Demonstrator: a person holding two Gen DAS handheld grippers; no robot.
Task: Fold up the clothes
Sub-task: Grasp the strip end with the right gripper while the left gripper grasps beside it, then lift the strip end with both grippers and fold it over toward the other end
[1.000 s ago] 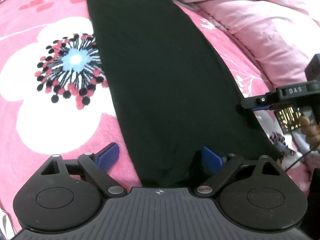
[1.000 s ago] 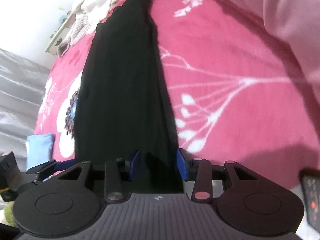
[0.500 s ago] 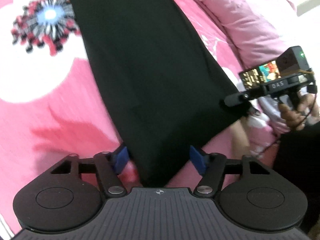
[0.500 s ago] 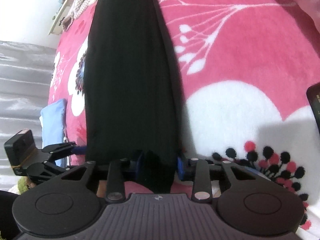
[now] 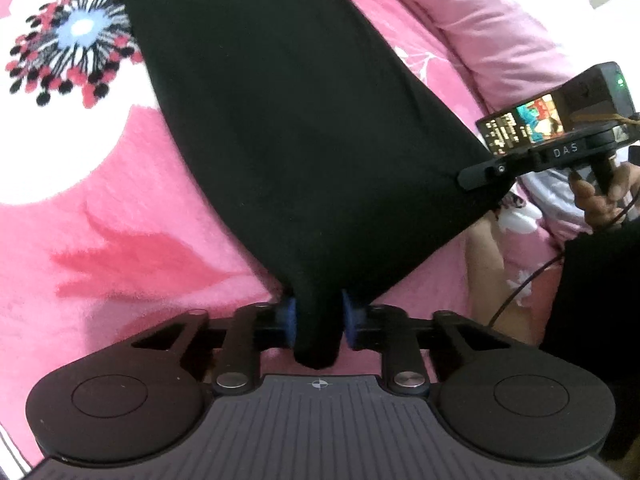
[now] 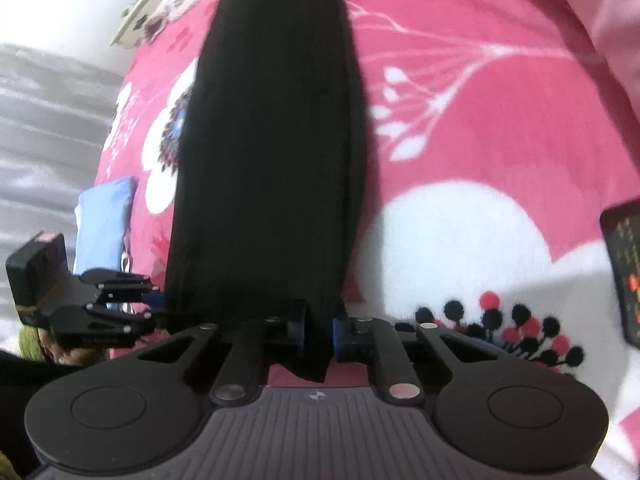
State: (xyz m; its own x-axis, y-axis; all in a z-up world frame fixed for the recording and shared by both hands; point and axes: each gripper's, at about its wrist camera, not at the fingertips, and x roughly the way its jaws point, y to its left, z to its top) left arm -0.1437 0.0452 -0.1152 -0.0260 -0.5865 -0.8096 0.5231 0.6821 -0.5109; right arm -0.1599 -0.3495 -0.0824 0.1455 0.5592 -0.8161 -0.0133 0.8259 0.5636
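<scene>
pink floral blanket (image 5: pixel 120 208), pale pink quilt (image 5: pixel 500 20), blue pouch (image 6: pixel 104 224)

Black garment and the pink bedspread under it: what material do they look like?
Black garment: looks like soft matte knit; faint lengthwise ribs show, and it bunches limply between the jaws. Exact fibre unclear.
Pink bedspread: looks like plush fleece; fuzzy nap, with printed flowers.

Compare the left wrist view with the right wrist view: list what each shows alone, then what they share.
Left wrist only: the right hand on its handle and a pale pink pillow.
Right wrist only: a light blue cloth and a dark device at the frame edge.
Both: the black garment on the pink floral blanket, its near end pinched by the left gripper and right gripper, whose jaws have just been closing.
</scene>
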